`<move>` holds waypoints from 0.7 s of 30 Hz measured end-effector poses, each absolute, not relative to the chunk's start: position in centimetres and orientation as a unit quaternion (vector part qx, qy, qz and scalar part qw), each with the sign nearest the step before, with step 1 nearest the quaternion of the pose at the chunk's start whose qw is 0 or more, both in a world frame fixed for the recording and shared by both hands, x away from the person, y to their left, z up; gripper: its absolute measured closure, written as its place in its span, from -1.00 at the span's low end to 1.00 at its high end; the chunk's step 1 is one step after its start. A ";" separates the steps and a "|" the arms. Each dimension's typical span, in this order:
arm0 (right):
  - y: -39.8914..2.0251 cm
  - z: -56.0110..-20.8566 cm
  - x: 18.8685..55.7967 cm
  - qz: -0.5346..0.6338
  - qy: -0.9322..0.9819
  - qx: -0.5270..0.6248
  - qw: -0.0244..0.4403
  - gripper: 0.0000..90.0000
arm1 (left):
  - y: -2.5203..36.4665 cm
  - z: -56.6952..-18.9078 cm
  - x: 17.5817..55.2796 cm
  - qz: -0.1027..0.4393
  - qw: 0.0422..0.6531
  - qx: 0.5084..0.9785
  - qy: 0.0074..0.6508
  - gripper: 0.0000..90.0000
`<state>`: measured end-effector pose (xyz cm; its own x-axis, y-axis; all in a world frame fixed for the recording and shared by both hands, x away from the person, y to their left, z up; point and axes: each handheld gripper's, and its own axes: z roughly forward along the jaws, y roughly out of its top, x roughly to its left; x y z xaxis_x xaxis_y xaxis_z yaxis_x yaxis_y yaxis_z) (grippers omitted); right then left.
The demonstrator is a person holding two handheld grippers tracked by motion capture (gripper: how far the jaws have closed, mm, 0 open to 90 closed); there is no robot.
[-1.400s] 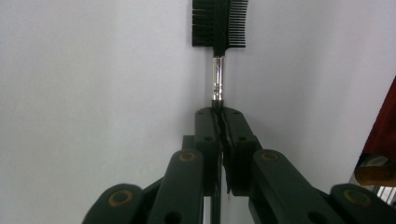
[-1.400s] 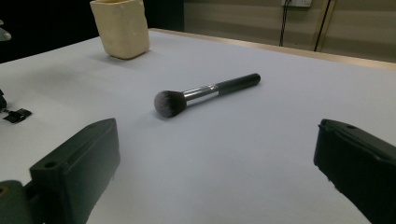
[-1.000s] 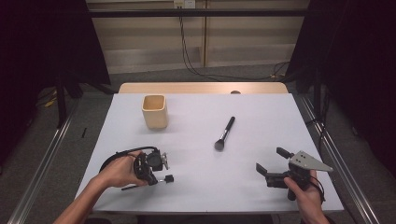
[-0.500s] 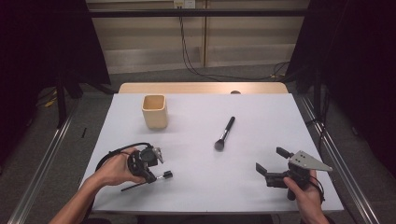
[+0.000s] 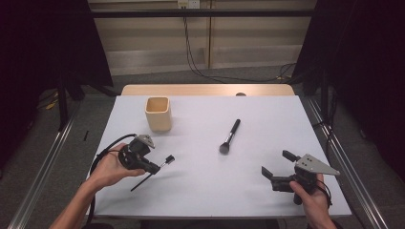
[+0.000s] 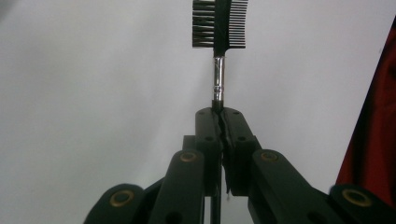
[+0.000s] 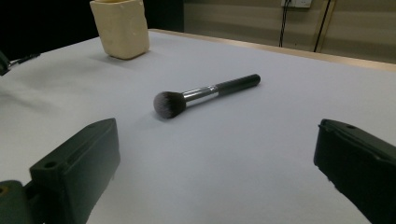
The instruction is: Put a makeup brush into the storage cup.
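Black brow comb-brush (image 6: 219,25) clamped in left gripper (image 5: 143,162); right gripper (image 5: 279,171) idle, jaws wide apart.

Comb-brush's long axis runs along the left jaws, head out toward 2 o'clock, lifted off the white tabletop (image 5: 200,191). Beige cup (image 5: 158,113) stands at 12 o'clock from that gripper, near; left hand is the nearer one, so a drop-in there looks likely. Powder brush (image 7: 205,94) lies flat between cup and right gripper. Left gripper view shows comb teeth and bristles; high view shows cup's open mouth.
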<state>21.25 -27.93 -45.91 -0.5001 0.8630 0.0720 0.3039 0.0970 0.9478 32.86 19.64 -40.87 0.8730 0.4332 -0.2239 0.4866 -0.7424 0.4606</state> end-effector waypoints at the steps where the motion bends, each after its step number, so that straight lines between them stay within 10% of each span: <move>1: -27.9 -45.9 21.3 0.523 0.691 0.422 0.267 -1.00 | 19.8 -40.8 33.0 -0.050 0.261 0.932 0.247 0.92; 21: -27.9 -45.9 21.3 0.525 0.689 0.423 0.266 -1.00 | 21.8 -38.9 32.9 0.027 0.403 0.854 0.328 0.92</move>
<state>21.29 -27.92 -45.91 -0.5009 0.8622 0.0761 0.3030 0.0923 0.9485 32.95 21.79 -38.86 0.7833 0.5822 -0.2179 0.5387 -0.4606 0.7054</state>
